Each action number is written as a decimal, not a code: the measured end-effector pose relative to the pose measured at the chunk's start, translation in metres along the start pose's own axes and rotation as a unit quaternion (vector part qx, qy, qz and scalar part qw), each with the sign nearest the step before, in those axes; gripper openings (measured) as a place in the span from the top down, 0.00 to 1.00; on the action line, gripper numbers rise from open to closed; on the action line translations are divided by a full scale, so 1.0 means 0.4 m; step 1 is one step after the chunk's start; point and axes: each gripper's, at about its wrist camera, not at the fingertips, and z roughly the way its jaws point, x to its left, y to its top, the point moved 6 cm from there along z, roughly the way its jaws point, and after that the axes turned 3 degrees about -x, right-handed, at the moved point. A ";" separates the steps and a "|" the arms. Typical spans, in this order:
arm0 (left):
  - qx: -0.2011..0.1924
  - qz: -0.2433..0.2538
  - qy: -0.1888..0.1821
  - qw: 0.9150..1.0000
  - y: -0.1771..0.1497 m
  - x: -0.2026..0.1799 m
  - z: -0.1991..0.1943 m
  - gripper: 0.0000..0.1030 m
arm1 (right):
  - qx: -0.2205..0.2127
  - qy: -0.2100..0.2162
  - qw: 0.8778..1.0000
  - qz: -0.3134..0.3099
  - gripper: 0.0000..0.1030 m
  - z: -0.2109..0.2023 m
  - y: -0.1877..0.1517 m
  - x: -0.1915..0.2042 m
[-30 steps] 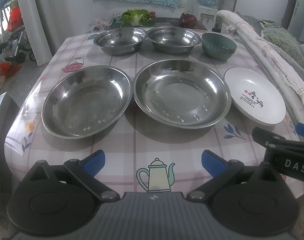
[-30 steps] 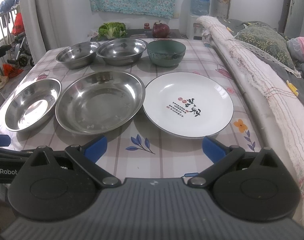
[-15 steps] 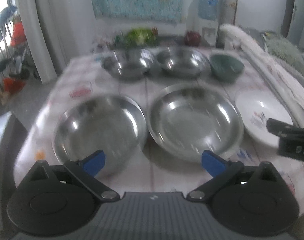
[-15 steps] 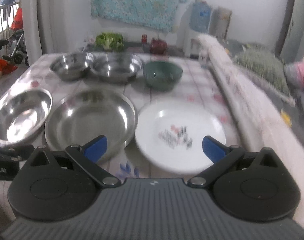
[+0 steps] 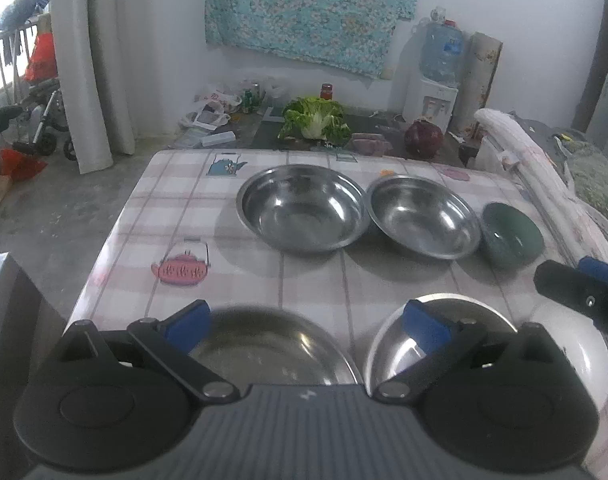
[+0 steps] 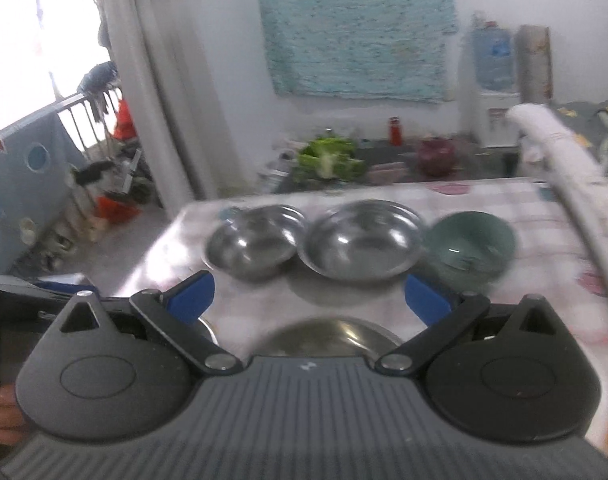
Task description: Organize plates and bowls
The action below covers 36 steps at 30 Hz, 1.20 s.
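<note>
From the left wrist camera, my left gripper (image 5: 306,322) hangs with its blue-padded jaws spread wide and nothing between them, above the near row of shallow dishes. The round stainless-steel plate (image 5: 270,344) sits just beneath it, with a second round stainless-steel plate (image 5: 444,332) just beside that on the right. Further back on the pink checked tablecloth (image 5: 176,216) stand the larger round steel bowl (image 5: 302,210), the second round steel bowl (image 5: 424,218) touching its rim, and the small dark green ceramic bowl (image 5: 512,234). The risk I see here: steel rims are thin and slick, so a shallow pinch could let a plate slide out or clatter onto its neighbour.

From the right wrist camera, my right gripper (image 6: 308,298) is likewise spread apart and empty. This view is smeared with motion, so I can only say it probably hovers over the near steel plate; the white plate is not clearly visible. Closing while the picture is this blurred, I could miss the rim or knock the left gripper, which sits close by at the frame's left edge.
</note>
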 end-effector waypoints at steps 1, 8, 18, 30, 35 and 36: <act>0.000 0.004 0.002 1.000 0.010 0.002 0.017 0.00 | 0.000 0.008 1.000 0.010 0.01 0.023 0.007 0.003; 0.007 0.036 0.038 0.999 0.097 0.041 0.171 0.03 | 0.021 0.040 0.997 0.055 0.01 0.170 0.003 0.006; 0.050 0.081 0.129 0.987 0.160 0.065 0.432 0.33 | 0.061 0.025 0.996 0.066 0.25 0.308 -0.041 -0.032; 0.094 0.090 0.144 0.981 0.096 0.158 0.438 0.72 | 0.078 0.047 0.995 0.034 0.54 0.368 -0.011 -0.008; 0.105 0.052 0.096 0.989 0.084 0.207 0.401 0.65 | 0.100 0.082 0.991 0.032 0.59 0.430 -0.003 0.041; 0.105 0.044 0.089 0.990 0.085 0.213 0.401 0.60 | 0.107 0.087 0.990 0.034 0.62 0.447 -0.003 0.048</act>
